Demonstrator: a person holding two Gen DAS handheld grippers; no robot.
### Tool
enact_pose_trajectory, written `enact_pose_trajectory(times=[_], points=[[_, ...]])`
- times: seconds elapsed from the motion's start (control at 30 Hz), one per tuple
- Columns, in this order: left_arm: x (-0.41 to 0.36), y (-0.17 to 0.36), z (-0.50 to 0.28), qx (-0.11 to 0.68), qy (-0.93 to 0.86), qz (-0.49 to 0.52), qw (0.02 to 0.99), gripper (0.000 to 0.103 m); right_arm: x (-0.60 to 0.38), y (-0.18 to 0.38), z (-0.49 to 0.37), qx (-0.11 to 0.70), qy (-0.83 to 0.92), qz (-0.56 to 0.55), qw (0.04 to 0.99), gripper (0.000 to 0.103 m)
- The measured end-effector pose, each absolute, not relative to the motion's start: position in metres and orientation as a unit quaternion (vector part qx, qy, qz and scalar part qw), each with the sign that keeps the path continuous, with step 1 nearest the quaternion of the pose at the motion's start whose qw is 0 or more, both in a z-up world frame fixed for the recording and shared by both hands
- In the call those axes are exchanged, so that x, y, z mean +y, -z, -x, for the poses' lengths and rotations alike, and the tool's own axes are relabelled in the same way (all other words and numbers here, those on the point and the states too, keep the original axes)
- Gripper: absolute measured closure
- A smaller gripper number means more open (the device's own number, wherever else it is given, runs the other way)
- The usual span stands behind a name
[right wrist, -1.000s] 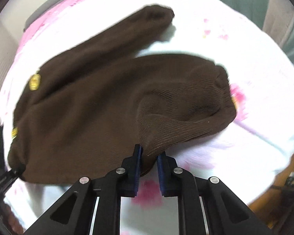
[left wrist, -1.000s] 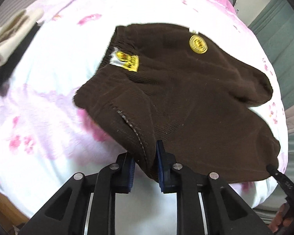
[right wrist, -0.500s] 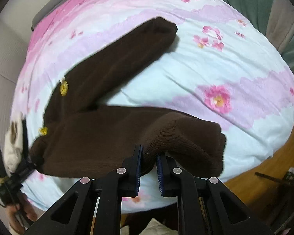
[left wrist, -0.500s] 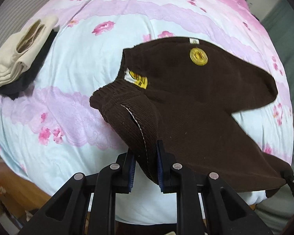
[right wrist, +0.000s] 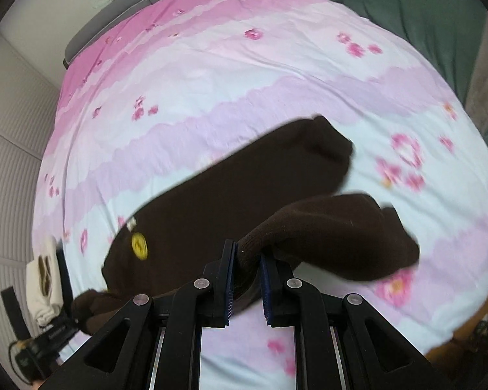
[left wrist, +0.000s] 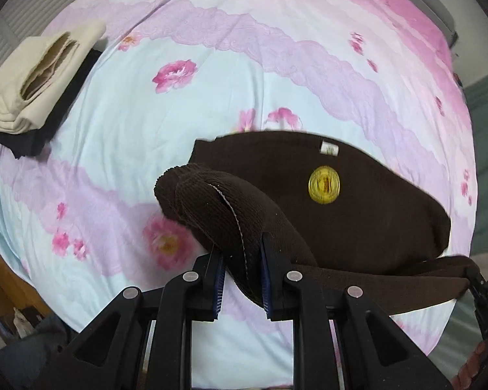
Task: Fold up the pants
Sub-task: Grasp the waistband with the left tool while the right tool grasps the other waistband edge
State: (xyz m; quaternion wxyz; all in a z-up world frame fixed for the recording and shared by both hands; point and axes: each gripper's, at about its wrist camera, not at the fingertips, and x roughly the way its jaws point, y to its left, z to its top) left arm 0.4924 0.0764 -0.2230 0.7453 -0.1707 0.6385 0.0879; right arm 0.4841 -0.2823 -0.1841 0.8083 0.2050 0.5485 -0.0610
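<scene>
Dark brown corduroy pants [left wrist: 358,221] with a round yellow badge [left wrist: 323,184] hang lifted above the flowered bed. My left gripper [left wrist: 242,274] is shut on the ribbed waistband end, which bunches up between its blue pads. In the right wrist view the same pants [right wrist: 244,188] stretch across the middle, badge [right wrist: 139,245] at lower left. My right gripper [right wrist: 246,279] is shut on the cuff end of one leg; the other leg trails over the bed behind. The right gripper [left wrist: 484,295] shows at the left wrist view's right edge, and the left gripper [right wrist: 65,325] at the right wrist view's lower left.
The bed has a pink, lilac and pale blue flowered sheet [left wrist: 244,74]. A folded cream garment [left wrist: 39,74] lies on a dark one at its left side. A green curtain [right wrist: 416,6] hangs beyond the far right, a grey headboard [right wrist: 114,9] at the far end. Wooden bed edge [right wrist: 471,318] at lower right.
Both grippers have risen and pulled back from the bed with the pants in them. The pants now hang stretched between them, and more of the sheet shows underneath.
</scene>
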Motion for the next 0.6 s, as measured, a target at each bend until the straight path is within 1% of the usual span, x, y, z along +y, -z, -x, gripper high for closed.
enact_pose_trajectory(times=[0.17,0.27,0.33,0.37,0.4,0.47,0.57,0.6], points=[[0.072,0.241,-0.534,0.645,-0.118,0.181,0.733,0.083,-0.283,0.212,-0.553,0.57,0.065,-0.19,0.797,0.088],[0.075,0.26,-0.555,0.658,-0.137,0.194,0.714,0.079,-0.287,0.235,-0.585,0.585,0.068,-0.201,0.782,0.088],[0.077,0.267,-0.564,0.666,-0.148,0.195,0.705,0.073,-0.287,0.247,-0.602,0.591,0.067,-0.2,0.779,0.088],[0.077,0.271,-0.569,0.669,-0.156,0.19,0.701,0.065,-0.284,0.255,-0.612,0.594,0.069,-0.191,0.778,0.088],[0.076,0.272,-0.572,0.672,-0.168,0.181,0.698,0.052,-0.282,0.26,-0.618,0.598,0.071,-0.181,0.778,0.088],[0.076,0.267,-0.577,0.665,-0.184,0.164,0.705,0.038,-0.278,0.273,-0.631,0.607,0.074,-0.164,0.774,0.088],[0.072,0.258,-0.581,0.663,-0.169,0.147,0.714,0.034,-0.28,0.292,-0.646,0.616,0.085,-0.161,0.767,0.088],[0.069,0.255,-0.582,0.662,-0.158,0.135,0.72,0.034,-0.281,0.296,-0.649,0.618,0.085,-0.166,0.763,0.088]])
